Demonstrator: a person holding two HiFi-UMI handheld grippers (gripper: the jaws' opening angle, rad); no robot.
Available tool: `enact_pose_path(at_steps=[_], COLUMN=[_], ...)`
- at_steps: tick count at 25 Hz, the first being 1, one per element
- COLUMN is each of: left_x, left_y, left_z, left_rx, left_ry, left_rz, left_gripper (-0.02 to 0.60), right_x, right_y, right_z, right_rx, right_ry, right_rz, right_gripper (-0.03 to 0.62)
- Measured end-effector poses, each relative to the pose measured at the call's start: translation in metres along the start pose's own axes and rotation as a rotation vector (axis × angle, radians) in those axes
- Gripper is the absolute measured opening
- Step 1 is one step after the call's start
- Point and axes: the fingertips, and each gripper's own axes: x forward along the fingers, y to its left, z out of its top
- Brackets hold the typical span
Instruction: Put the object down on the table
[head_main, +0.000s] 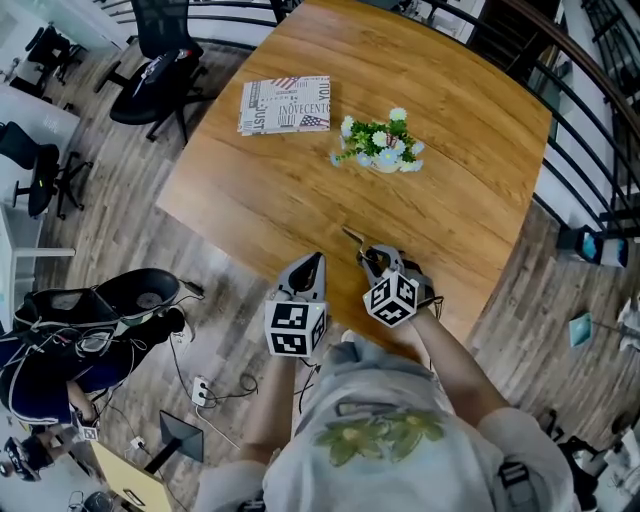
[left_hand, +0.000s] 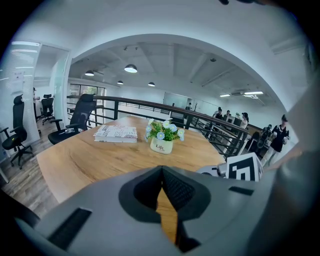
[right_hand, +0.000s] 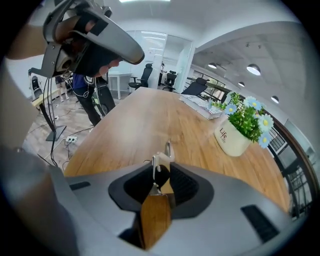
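Right gripper (right_hand: 161, 175) is low over the table (right_hand: 145, 117), jaws parted. The thin metal object (right_hand: 159, 161) stands loose between them, tip poking out ahead. Release looks made, though whether it rests on the wood is unclear. Backing away is left. Left gripper (left_hand: 161, 172) waits alongside, closed and empty.

Warm brown grained table (head_main: 470, 180) — white book (head_main: 285, 104) with black lettering, white-and-blue flowers (head_main: 398, 115) over green leaves (head_main: 366, 136) in a white pot (right_hand: 231, 140) — grey left gripper (head_main: 316, 260) and right gripper (head_main: 366, 252), black-and-white squared cubes (head_main: 295, 330).
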Motion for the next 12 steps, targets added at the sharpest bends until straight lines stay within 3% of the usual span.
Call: enact_pose_path(at_steps=[12], left_x=[0.000], left_y=[-0.002], left_z=[-0.006], left_rx=[0.013], left_ry=[0.022], left_rz=[0.001], left_gripper=[0.014], right_x=[0.008], right_y=[0.013], right_z=[-0.002], right_rx=[0.032], right_ry=[-0.012], right_rz=[0.067], right_gripper=[0.170])
